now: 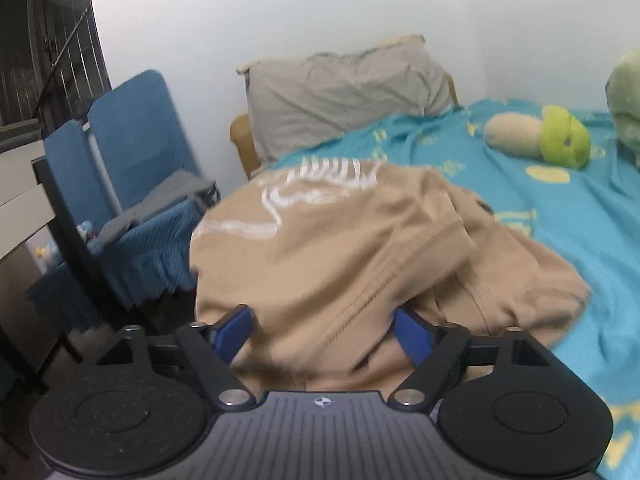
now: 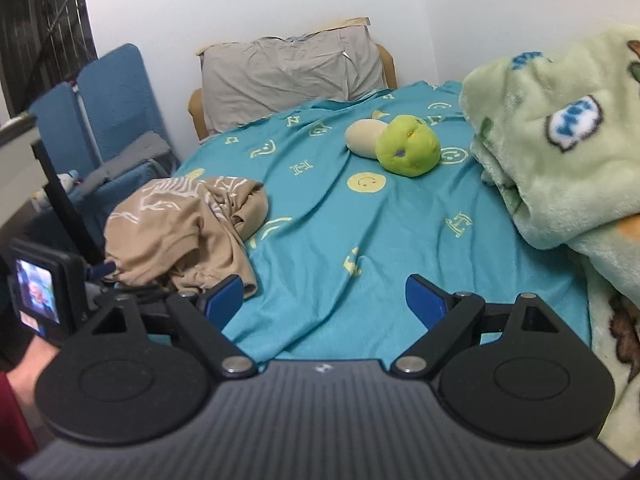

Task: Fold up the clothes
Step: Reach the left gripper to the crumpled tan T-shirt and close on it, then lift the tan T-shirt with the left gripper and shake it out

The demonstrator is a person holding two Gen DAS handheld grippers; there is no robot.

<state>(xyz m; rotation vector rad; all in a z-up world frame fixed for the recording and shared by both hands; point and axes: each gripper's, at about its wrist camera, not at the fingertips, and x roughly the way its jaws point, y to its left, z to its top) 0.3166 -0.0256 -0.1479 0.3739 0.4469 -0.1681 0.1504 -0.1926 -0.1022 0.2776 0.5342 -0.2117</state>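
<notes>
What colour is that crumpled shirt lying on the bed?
The shirt is tan, with a white line print. The right wrist view shows it whole; the left wrist view shows it closer.

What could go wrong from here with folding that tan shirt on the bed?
The tan shirt lies crumpled at the bed's left edge, so a tug could slide it off toward the blue chair. The left gripper is open around bunched fabric; closing here may pinch several layers rather than one hem. The plush toy and green blanket crowd the teal sheet, leaving less room for spreading.
</notes>
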